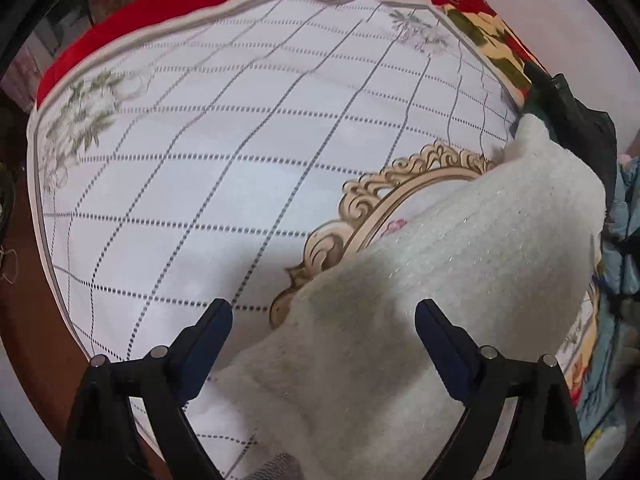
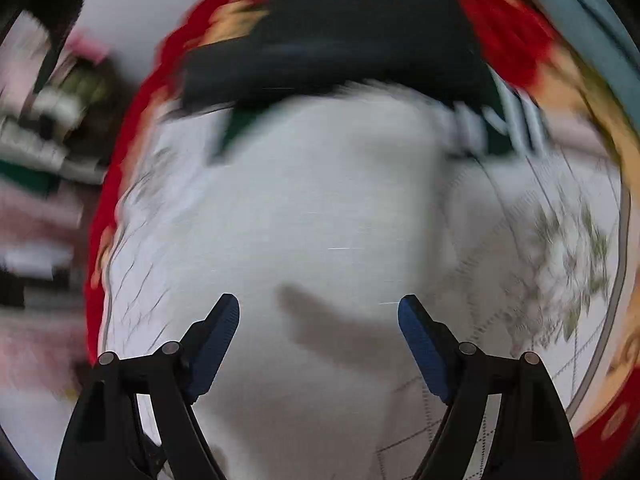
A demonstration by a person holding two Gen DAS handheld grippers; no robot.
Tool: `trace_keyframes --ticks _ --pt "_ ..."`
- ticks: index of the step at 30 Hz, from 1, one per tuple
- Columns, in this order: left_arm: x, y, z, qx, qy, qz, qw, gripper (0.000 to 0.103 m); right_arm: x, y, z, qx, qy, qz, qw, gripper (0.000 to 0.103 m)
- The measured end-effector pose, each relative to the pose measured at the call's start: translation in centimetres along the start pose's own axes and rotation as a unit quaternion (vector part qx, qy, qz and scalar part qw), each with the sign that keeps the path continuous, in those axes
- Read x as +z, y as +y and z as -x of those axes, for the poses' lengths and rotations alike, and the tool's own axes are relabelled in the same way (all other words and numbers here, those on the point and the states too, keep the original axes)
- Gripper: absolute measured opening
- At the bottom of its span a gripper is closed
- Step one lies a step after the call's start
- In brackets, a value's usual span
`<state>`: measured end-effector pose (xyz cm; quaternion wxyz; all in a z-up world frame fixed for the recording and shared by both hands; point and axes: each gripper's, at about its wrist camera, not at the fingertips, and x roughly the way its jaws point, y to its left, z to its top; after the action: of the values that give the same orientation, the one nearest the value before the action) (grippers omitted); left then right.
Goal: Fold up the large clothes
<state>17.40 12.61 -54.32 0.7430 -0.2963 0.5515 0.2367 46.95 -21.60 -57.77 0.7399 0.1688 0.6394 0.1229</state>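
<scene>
I had both pairs of blue-padded fingers spread wide and empty, my left gripper (image 1: 323, 316) poised over the near edge of the fluffy white knitted garment (image 1: 440, 264) and my right gripper (image 2: 319, 312) over its broad middle in a badly blurred view. The garment lay on the white grid-patterned bedsheet (image 1: 224, 152), bunched toward the sheet's side nearest the dark folded clothes (image 2: 332, 36), one flap draped over the sheet's gold scrollwork medallion (image 1: 384, 188). I judged the folding barely begun, since nothing was gripped, the cloth sat rumpled rather than squared, and every crease remained to make.
</scene>
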Motion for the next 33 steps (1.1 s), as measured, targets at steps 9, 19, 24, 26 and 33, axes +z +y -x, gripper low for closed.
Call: trace_keyframes --ticks 9,19,24,26,33 --pt "-1.6 -5.2 -0.9 0.020 -0.008 -0.044 0.9988 0.093 0.3 -6.9 -8.7 0.211 0.038 -0.118 0.970 0.041" --pt "-5.6 -9.3 1.8 0.024 0.004 -0.148 0.9887 0.093 -18.5 -17.4 3.7 0.120 0.001 -0.319 0.940 0.044" --pt "-8.5 -11.1 1.0 0.015 0.040 -0.159 0.9863 0.093 -22.6 -21.3 5.8 0.024 0.040 -0.316 0.948 0.077" --pt "-9.0 -11.9 0.9 0.012 0.042 -0.156 0.9867 0.093 -22.2 -20.4 7.9 -0.041 0.045 -0.261 0.963 0.080" --pt "-9.1 -14.4 -1.1 0.022 0.033 -0.149 0.9881 0.093 -16.1 -11.8 13.6 -0.071 -0.004 -0.042 0.997 0.064"
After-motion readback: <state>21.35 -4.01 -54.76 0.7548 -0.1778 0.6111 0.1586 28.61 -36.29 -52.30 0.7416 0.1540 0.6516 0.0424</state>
